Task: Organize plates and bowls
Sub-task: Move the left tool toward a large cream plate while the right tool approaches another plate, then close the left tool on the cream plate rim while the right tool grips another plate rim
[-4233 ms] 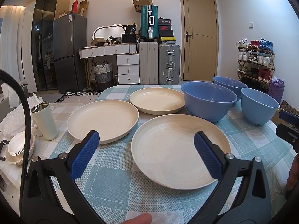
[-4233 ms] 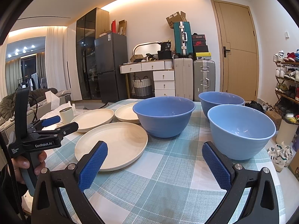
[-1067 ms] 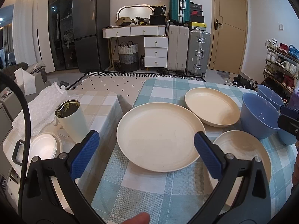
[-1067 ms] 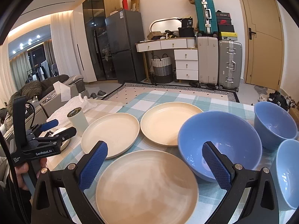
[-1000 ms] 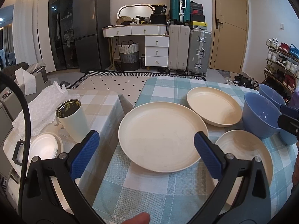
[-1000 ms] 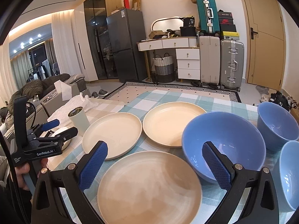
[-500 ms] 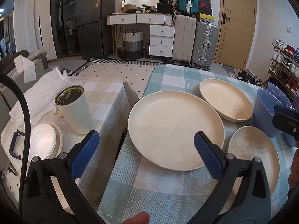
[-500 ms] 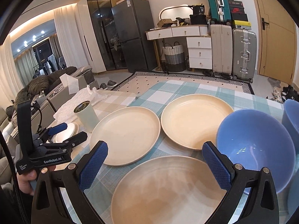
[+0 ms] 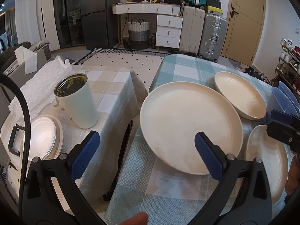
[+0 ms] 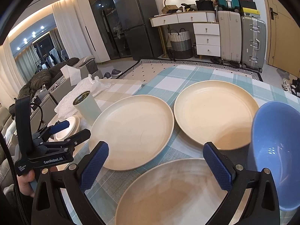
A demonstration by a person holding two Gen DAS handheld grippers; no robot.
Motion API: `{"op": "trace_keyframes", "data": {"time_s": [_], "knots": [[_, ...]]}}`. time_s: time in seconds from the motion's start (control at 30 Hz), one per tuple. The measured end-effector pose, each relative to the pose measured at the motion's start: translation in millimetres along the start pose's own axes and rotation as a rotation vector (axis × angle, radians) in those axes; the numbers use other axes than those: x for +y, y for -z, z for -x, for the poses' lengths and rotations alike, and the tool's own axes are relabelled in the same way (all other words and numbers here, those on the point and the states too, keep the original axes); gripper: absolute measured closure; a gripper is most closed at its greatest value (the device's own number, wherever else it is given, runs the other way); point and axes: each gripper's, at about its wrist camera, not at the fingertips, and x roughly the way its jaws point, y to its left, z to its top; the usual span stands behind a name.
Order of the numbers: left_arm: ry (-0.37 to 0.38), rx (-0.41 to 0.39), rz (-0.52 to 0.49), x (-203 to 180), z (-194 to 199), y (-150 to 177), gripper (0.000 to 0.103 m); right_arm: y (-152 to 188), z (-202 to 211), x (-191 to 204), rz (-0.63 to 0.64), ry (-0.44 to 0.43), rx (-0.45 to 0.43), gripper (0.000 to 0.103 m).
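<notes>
Three cream plates lie on the blue checked tablecloth (image 9: 168,183). The left plate (image 9: 187,127) (image 10: 133,129) is in front of my left gripper (image 9: 146,155), which is open and empty, its right finger over the plate's near rim. The far plate (image 9: 240,95) (image 10: 215,112) lies behind it. The near plate (image 10: 174,193) (image 9: 268,157) lies under my right gripper (image 10: 155,166), which is open and empty. A blue bowl (image 10: 275,146) (image 9: 281,103) stands to the right. The left gripper also shows in the right wrist view (image 10: 69,129).
A side table with a beige checked cloth (image 9: 112,86) stands left of the main table. It holds a white tumbler (image 9: 76,101), a stack of small white plates (image 9: 43,136) and crumpled white wrap (image 9: 43,80). A gap (image 9: 129,131) separates the two tables.
Both grippers have moved left and lower toward the plates. The left plate now sits closer to my left gripper. The other bowls have slid out of the right wrist view.
</notes>
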Motion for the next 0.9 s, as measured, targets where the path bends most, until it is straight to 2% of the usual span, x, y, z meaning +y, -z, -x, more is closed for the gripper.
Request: {"op": "trace_keyframes", "data": {"time_s": [0.2,0.33,0.47,0.57,0.9], "knots": [[-0.001,0.041,0.005,5.9,-15.8,-2.5,0.002,-1.3,-22.4,7.4,0.011,-0.023,0.036,0.002],[0.000,0.060,0.013,7.4,-24.3,-4.9,0.002,-1.9,-35.5,10.1,-0.004,-0.039,0.064,0.009],[0.013,0.078,0.034,12.7,-33.6,-7.6,0.003,-3.0,-46.2,7.4,-0.024,-0.057,0.091,0.022],[0.022,0.093,0.047,16.0,-38.8,-9.7,0.004,-5.0,-55.5,3.9,-0.050,-0.073,0.104,0.025],[0.059,0.115,-0.005,7.2,-49.3,-13.6,0.007,-6.6,-71.9,4.0,-0.051,-0.069,0.137,0.033]]}}
